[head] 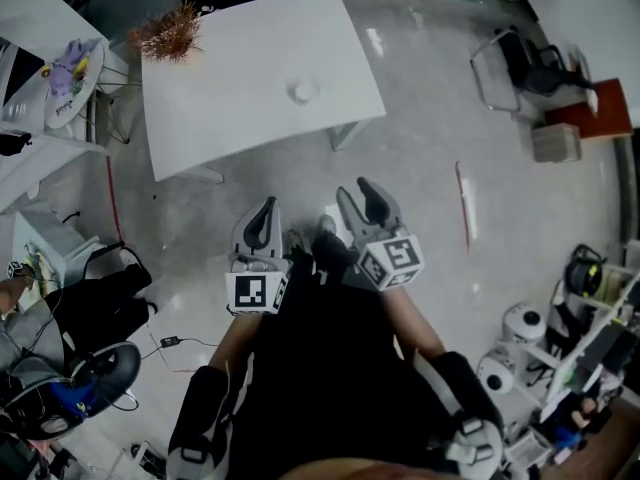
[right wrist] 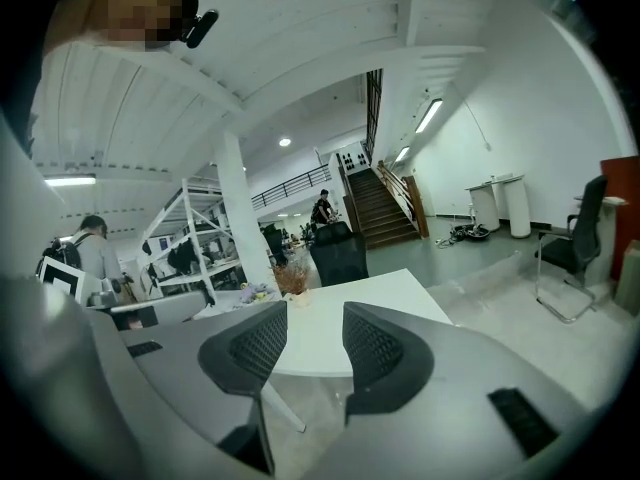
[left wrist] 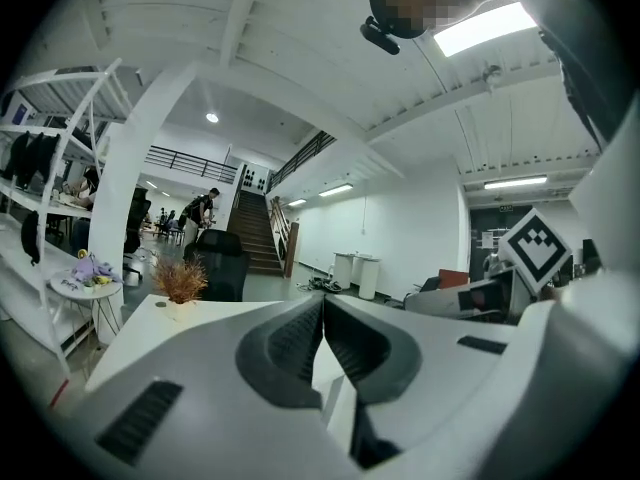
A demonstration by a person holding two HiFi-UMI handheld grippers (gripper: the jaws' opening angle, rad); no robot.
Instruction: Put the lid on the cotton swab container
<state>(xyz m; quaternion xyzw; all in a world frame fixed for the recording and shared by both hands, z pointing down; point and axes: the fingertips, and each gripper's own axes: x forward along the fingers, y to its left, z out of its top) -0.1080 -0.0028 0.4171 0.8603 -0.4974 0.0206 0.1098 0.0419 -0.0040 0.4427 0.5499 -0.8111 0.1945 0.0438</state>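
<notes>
A small round clear container [head: 303, 92] sits alone near the middle of the white table [head: 250, 118]; I cannot tell a lid apart from it at this distance. Both grippers hang over the grey floor, short of the table's near edge. My left gripper [head: 266, 208] is shut with nothing between its jaws, which meet in the left gripper view [left wrist: 322, 306]. My right gripper [head: 357, 194] stands open and empty, with a clear gap between its black pads [right wrist: 372, 346]. Past both sets of jaws the table [right wrist: 345, 313] lies ahead.
A dried plant [head: 170, 31] stands on the table's far left corner. A round side table [head: 66, 74] with toys is at the left, and a black chair [head: 528, 60] at the upper right. Cables and a chair [head: 70, 378] lie at the lower left, shelving at the lower right.
</notes>
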